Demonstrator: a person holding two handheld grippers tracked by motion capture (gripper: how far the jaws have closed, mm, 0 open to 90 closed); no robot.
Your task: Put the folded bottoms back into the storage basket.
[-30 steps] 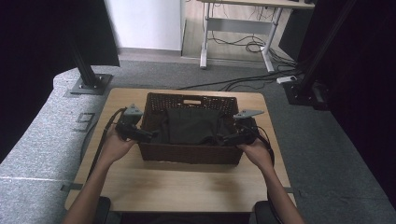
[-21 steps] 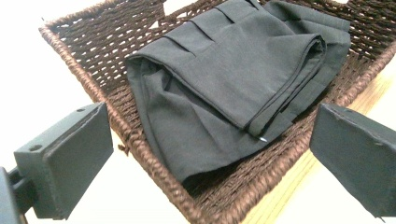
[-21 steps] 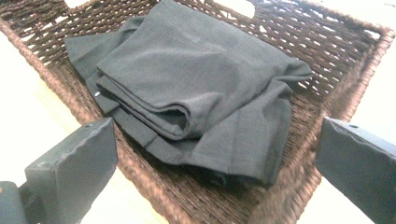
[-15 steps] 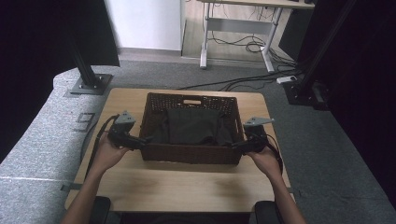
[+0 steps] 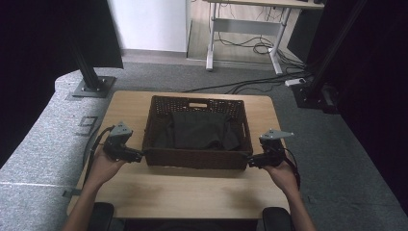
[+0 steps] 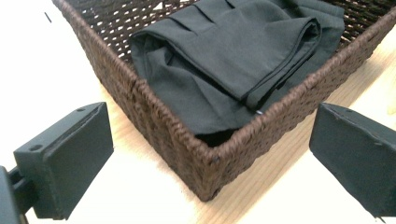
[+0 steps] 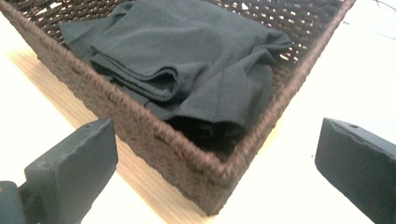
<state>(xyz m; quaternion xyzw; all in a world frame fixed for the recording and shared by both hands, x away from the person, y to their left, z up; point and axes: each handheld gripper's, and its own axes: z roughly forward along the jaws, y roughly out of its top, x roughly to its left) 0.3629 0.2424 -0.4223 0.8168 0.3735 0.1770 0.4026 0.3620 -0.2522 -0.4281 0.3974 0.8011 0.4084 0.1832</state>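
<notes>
Tongs (image 5: 139,155) (image 5: 250,161) agape, flanking basket (image 5: 197,159) — wooden table (image 5: 192,192) — grey carpet (image 5: 346,159).

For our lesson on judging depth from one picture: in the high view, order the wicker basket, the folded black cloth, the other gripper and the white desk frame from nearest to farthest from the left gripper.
1. Wicker basket, just beside the left gripper.
2. Folded black cloth, inside the basket.
3. Right gripper, at the basket's opposite corner.
4. White desk frame, on the floor beyond the table.
</notes>
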